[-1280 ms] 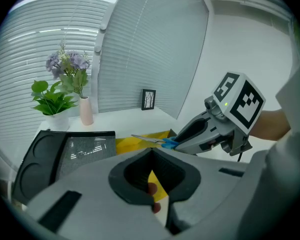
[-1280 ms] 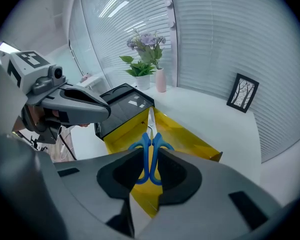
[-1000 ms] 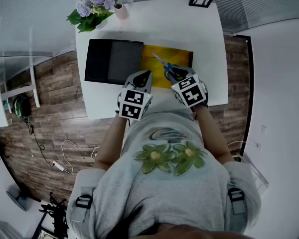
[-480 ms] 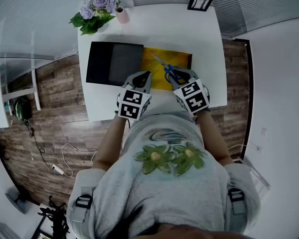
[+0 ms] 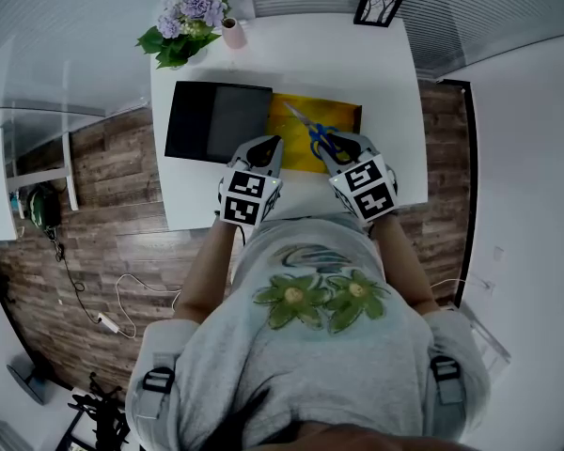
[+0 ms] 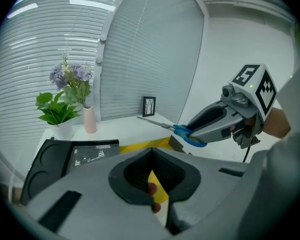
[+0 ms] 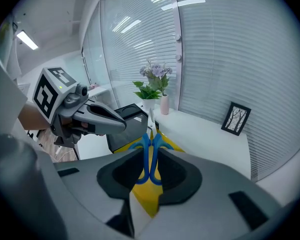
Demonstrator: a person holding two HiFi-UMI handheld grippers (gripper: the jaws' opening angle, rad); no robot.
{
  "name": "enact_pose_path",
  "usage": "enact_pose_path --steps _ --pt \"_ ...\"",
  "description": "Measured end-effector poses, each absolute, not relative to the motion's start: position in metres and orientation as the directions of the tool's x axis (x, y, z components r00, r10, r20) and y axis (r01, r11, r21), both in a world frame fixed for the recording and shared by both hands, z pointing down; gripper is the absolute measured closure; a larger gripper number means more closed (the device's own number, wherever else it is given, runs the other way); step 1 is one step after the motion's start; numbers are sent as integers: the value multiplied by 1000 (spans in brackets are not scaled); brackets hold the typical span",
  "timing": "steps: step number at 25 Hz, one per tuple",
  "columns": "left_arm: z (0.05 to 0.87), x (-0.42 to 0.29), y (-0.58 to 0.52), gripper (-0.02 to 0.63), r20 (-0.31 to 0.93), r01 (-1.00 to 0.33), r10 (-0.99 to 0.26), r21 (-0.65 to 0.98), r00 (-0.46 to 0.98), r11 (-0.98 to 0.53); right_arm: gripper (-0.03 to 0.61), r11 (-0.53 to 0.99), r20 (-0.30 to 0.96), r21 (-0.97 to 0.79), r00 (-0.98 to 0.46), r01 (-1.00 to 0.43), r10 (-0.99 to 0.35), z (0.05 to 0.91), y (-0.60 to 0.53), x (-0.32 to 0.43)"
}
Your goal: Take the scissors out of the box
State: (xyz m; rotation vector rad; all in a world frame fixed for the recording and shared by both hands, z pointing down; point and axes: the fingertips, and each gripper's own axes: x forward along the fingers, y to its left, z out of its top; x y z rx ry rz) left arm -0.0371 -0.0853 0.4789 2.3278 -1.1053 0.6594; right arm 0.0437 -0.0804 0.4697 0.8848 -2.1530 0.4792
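Abutting yellow box (image 5: 348,111): black tray (image 5: 216,120)

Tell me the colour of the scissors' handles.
Blue: the scissors' handles show best in the right gripper view.

The light is bright, cool and even. A ceiling strip lamp (image 7: 27,40) burns at the upper left of the right gripper view, and more strips mirror as streaks in the glass wall (image 7: 135,29). The white table (image 5: 301,54) nearly washes out in the head view, though the yellow box (image 5: 343,116) on it shows full colour. Shadows on the table are faint and soft-edged. The black lid (image 6: 55,159) carries a pale barred reflection.

All three views are fisheye: the blinds (image 6: 50,54) bow and straight edges curve. Both gripper views darken to black at the corners. Close to the lens, the shells of the left gripper (image 6: 151,154) and right gripper (image 7: 150,134) are soft. The handles of the scissors (image 7: 150,159) blur, while the far picture frame (image 7: 236,118) is fairly crisp.
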Motion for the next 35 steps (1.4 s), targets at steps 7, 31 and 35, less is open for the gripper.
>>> enact_pose_path --steps 7,31,35 --pt "476 -37 -81 615 599 -799 -573 209 560 -563 491 707 737 -49 -503 -706 -452 461 -78 40" --pt "477 -42 -78 615 603 -801 -572 205 556 -562 491 714 731 -44 -510 -699 -454 459 -75 38" --pt "476 -44 -78 615 601 -802 -574 208 556 -560 491 715 737 -50 -509 -698 -445 461 -72 39"
